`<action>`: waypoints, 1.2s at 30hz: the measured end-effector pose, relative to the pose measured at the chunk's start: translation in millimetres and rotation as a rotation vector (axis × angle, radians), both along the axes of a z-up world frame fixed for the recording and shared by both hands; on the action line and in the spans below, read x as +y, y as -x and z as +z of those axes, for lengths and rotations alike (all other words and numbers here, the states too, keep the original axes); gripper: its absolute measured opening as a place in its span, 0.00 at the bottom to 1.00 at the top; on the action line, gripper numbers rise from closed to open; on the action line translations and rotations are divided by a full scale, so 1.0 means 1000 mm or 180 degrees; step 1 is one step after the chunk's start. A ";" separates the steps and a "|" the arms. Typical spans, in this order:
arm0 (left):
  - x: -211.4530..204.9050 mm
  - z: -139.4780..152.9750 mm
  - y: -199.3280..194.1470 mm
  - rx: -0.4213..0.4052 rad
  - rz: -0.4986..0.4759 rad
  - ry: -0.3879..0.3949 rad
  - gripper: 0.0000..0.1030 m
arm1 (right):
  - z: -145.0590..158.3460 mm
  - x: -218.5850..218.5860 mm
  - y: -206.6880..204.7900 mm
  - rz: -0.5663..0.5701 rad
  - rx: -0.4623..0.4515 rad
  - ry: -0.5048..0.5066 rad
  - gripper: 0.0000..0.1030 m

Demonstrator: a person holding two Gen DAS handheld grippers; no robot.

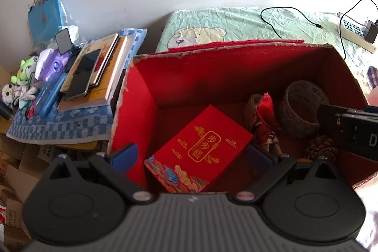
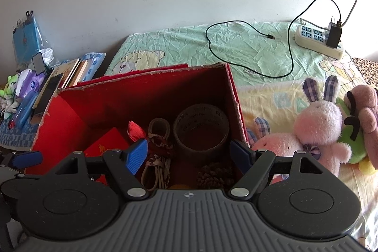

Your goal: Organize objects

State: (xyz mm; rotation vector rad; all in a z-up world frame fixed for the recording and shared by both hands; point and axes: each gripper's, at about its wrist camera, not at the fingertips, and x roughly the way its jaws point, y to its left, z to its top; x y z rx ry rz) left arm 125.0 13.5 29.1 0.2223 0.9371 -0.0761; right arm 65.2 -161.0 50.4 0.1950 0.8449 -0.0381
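A red cardboard box (image 1: 141,96) stands open on the bed; it also shows in the right wrist view (image 2: 234,96). Inside lie a red gift packet (image 1: 200,145), a wide tape roll (image 1: 300,108), a red tasselled ornament (image 1: 264,110) and a pine cone (image 1: 321,148). My left gripper (image 1: 191,155) is open and empty above the packet. My right gripper (image 2: 189,150) is open and empty over the box, above the tape roll (image 2: 200,129), the pine cone (image 2: 215,174) and the ornament (image 2: 158,150).
Pink plush rabbits (image 2: 316,126) and other plush toys (image 2: 363,108) lie on the bed right of the box. A power strip (image 2: 319,39) with a black cable (image 2: 236,58) lies behind. Left of the box, books (image 1: 94,72), a phone (image 1: 82,77) and small toys (image 1: 23,77) crowd a checked cloth (image 1: 59,126).
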 end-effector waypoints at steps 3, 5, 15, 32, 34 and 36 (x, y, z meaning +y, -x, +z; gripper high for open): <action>0.002 -0.001 0.000 0.0015 0.0013 0.0018 0.95 | -0.001 0.002 0.000 0.0029 0.0013 0.0004 0.77; 0.003 -0.003 0.000 0.0017 0.0025 0.0017 0.95 | -0.002 0.003 0.000 0.0047 0.0011 0.0016 0.77; 0.003 -0.007 -0.001 0.0047 0.0019 0.0021 0.95 | -0.006 0.002 0.001 0.0039 0.0038 -0.0008 0.77; 0.005 -0.016 -0.002 0.0105 0.0038 0.0013 0.95 | -0.010 0.000 0.002 0.0073 -0.0005 -0.0008 0.77; 0.006 -0.017 -0.002 0.0112 0.0046 0.0016 0.95 | -0.010 0.000 0.002 0.0091 -0.0014 0.0003 0.77; 0.006 -0.018 -0.003 0.0122 0.0052 0.0019 0.95 | -0.010 0.000 0.002 0.0106 -0.0022 0.0003 0.77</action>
